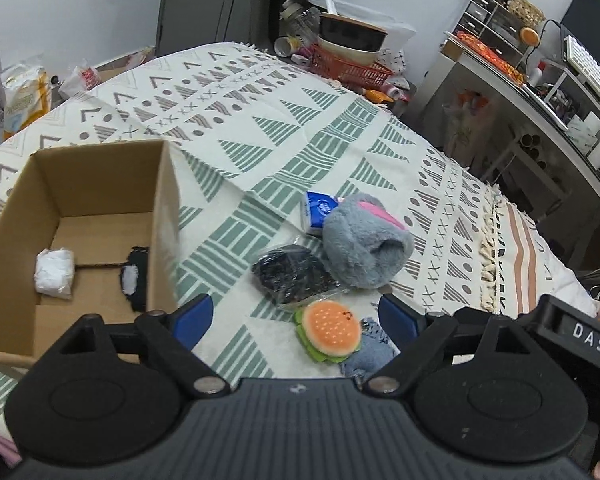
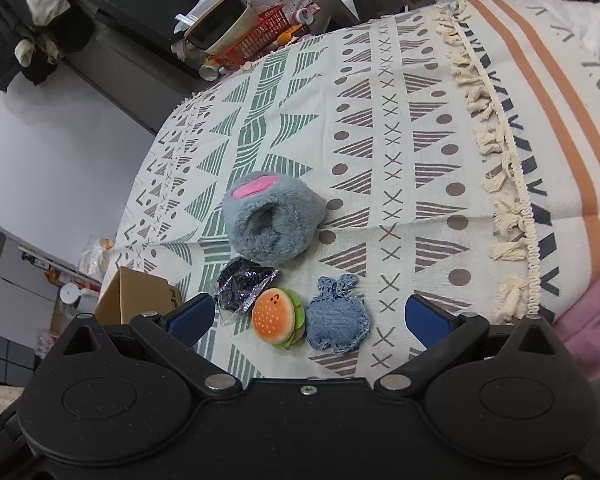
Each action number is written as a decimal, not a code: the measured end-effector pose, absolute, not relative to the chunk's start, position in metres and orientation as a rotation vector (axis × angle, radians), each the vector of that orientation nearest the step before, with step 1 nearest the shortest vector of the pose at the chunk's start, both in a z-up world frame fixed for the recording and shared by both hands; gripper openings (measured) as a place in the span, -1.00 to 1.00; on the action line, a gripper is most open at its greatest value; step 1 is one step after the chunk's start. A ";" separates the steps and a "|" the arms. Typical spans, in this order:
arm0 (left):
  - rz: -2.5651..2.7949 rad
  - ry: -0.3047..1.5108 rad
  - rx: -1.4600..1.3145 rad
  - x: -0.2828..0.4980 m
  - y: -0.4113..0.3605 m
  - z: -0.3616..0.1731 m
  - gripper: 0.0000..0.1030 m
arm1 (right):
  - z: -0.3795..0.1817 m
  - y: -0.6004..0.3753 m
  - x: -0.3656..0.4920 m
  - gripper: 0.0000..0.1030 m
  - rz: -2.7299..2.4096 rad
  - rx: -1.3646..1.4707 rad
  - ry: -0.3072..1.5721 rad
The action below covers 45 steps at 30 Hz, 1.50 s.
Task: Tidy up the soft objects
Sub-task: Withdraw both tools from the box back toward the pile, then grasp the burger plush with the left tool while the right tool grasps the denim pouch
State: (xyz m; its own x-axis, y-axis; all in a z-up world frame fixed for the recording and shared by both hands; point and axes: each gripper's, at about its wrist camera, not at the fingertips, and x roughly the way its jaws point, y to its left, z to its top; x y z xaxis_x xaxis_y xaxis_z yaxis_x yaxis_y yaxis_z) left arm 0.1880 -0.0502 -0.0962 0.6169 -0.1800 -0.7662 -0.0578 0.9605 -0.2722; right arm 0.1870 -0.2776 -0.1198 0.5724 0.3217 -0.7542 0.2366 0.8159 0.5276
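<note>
Left wrist view, "DAS" label (image 1: 589,337), left gripper (image 1: 296,316) wide, right gripper (image 2: 314,316) wide, both empty

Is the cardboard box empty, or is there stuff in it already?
Not empty. The cardboard box stands open on top, and a white wrapped bundle and a black-and-white soft item lie on its floor.

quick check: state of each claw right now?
Left claw: open, holding nothing, above the burger plush.
Right claw: open, holding nothing, above the denim plush.
</note>
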 end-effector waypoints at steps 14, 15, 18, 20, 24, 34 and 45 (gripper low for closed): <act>-0.057 0.978 -0.352 0.211 -0.077 -0.125 0.45 | -0.156 -0.295 0.198 0.69 0.017 0.823 1.065; -0.059 0.986 -0.359 0.213 -0.078 -0.128 0.43 | -0.159 -0.295 0.199 0.67 0.020 0.833 1.069; -0.061 0.998 -0.369 0.217 -0.082 -0.138 0.42 | -0.168 -0.294 0.205 0.48 0.018 0.859 1.101; -0.061 1.008 -0.373 0.220 -0.084 -0.144 0.42 | -0.174 -0.294 0.208 0.39 0.008 0.874 1.119; -0.051 1.041 -0.393 0.227 -0.085 -0.159 0.41 | -0.182 -0.293 0.213 0.36 -0.001 0.879 1.141; -0.025 1.103 -0.423 0.240 -0.085 -0.192 0.16 | -0.203 -0.287 0.229 0.36 -0.016 0.864 1.209; -0.036 1.089 -0.426 0.235 -0.083 -0.190 -0.20 | -0.210 -0.281 0.237 0.35 0.017 0.835 1.219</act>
State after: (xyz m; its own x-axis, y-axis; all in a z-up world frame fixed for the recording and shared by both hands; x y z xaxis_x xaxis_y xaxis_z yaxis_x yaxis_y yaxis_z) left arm 0.2354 -0.0834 -0.1904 0.4713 -0.2355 -0.8500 -0.1782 0.9184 -0.3533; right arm 0.2365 -0.2808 -0.2102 0.3823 0.4346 -0.8155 0.4116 0.7100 0.5714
